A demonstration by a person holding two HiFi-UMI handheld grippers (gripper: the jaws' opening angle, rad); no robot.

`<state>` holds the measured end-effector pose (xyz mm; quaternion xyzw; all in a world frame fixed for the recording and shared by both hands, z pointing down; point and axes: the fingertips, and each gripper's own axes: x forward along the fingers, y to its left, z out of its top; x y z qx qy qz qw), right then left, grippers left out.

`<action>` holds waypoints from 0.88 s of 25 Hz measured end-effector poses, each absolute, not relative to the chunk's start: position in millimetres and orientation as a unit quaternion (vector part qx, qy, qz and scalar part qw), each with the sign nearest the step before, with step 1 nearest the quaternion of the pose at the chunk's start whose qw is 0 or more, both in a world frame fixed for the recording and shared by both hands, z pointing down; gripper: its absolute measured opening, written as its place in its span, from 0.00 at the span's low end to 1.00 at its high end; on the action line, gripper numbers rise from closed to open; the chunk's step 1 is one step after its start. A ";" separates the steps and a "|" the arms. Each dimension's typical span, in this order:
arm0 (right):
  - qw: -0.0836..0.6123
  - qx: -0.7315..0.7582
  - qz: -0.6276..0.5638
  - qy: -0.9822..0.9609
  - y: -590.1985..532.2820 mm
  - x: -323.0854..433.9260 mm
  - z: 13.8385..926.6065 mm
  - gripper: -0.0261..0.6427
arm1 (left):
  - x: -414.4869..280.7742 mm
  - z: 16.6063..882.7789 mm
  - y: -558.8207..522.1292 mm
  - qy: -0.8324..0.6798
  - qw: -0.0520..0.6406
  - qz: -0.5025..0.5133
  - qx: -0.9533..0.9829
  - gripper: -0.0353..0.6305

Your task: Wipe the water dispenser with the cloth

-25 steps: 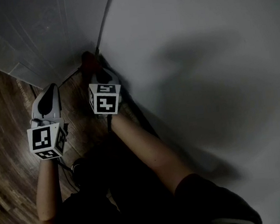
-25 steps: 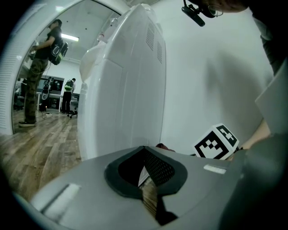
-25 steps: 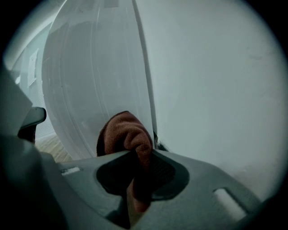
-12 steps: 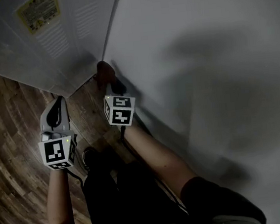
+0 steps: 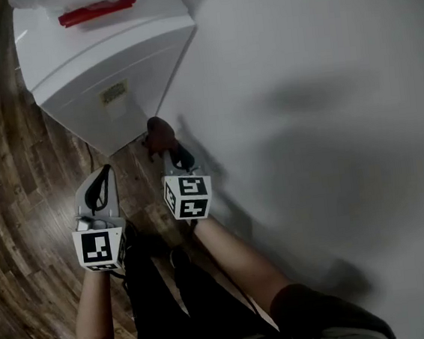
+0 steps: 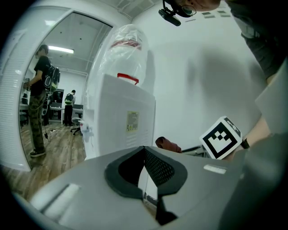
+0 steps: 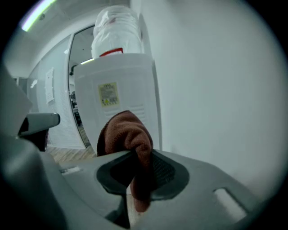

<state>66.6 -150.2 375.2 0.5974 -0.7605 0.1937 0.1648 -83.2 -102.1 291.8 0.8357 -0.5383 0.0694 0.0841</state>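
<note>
When one looks down in the head view, the water dispenser (image 5: 104, 78) stands in the upper left of the frame, on the wooden floor (image 5: 19, 193) and close against the white wall (image 5: 304, 117). The right gripper (image 5: 169, 151) is at the centre, its jaws clenched on a brown cloth (image 5: 158, 133). The cloth is just below the lower corner of the dispenser, but I cannot tell if it touches. I judge the cloth is held out at the tip so that it meets the white side first. The left gripper (image 5: 101, 186) is beside it, more to the left, and carries nothing.

In the left gripper view the jaws are pressed together with nothing between them, probably because this hand only waits. Unlike the head view, this view shows the dispenser from the side, with the bottle (image 6: 127, 49) on top, and people (image 6: 39, 90) standing far away at the left edge.

In the right gripper view the cloth fills the centre, folded over the closed jaws. Behind it, the flat side of the dispenser with a yellow label (image 7: 108, 94) is near. To me the wiping looks not yet begun.
</note>
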 end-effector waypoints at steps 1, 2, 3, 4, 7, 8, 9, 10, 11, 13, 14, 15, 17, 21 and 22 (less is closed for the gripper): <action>0.166 0.586 0.191 -0.770 -144.7 61.2 357.2 0.13 | -83.8 279.4 -97.4 -0.540 0.089 0.069 0.834 0.08; 0.166 0.575 0.188 -0.779 -138.5 55.8 338.3 0.13 | -84.6 266.4 -92.9 -0.542 0.097 0.066 0.832 0.08; 0.165 0.564 0.183 -0.788 -132.1 50.2 318.6 0.13 | -85.8 252.3 -88.8 -0.546 0.105 0.062 0.829 0.08; 0.163 0.553 0.177 -0.797 -125.8 44.8 298.3 0.13 | -87.8 237.6 -85.1 -0.551 0.111 0.057 0.825 0.08; 0.151 0.532 0.157 -0.818 -110.0 33.9 234.8 0.13 | -92.5 193.6 -77.5 -0.559 0.106 0.045 0.821 0.08; 0.144 0.529 0.153 -0.822 -105.4 33.5 214.3 0.13 | -92.7 178.9 -76.1 -0.559 0.101 0.044 0.822 0.08; 0.136 0.527 0.150 -0.826 -101.0 34.3 195.0 0.13 | -93.5 164.1 -74.7 -0.560 0.098 0.041 0.822 0.08; 0.128 0.526 0.147 -0.828 -96.7 36.2 177.2 0.13 | -94.9 149.5 -73.2 -0.562 0.095 0.037 0.821 0.08; 0.121 0.525 0.144 -0.830 -92.5 39.0 161.5 0.13 | -96.4 135.8 -71.1 -0.565 0.094 0.033 0.819 0.08; 0.110 0.526 0.140 -0.831 -85.1 47.2 136.4 0.13 | -96.2 112.5 -65.4 -0.568 0.092 0.026 0.817 0.08; 0.106 0.527 0.140 -0.831 -81.7 52.2 125.9 0.13 | -93.9 103.1 -61.4 -0.569 0.092 0.023 0.817 0.08; 0.101 0.529 0.139 -0.831 -77.8 57.6 115.6 0.13 | -90.2 94.7 -56.1 -0.568 0.094 0.021 0.817 0.08; 0.088 0.534 0.136 -0.830 -68.5 68.0 93.6 0.13 | -80.5 78.2 -41.7 -0.565 0.098 0.015 0.819 0.08; 0.067 0.532 0.126 -0.834 -49.3 79.7 57.1 0.13 | -59.6 45.5 -8.5 -0.553 0.108 0.000 0.826 0.08; 0.063 0.528 0.122 -0.838 -46.4 79.9 50.3 0.13 | -57.4 37.7 -2.3 -0.553 0.105 -0.004 0.827 0.08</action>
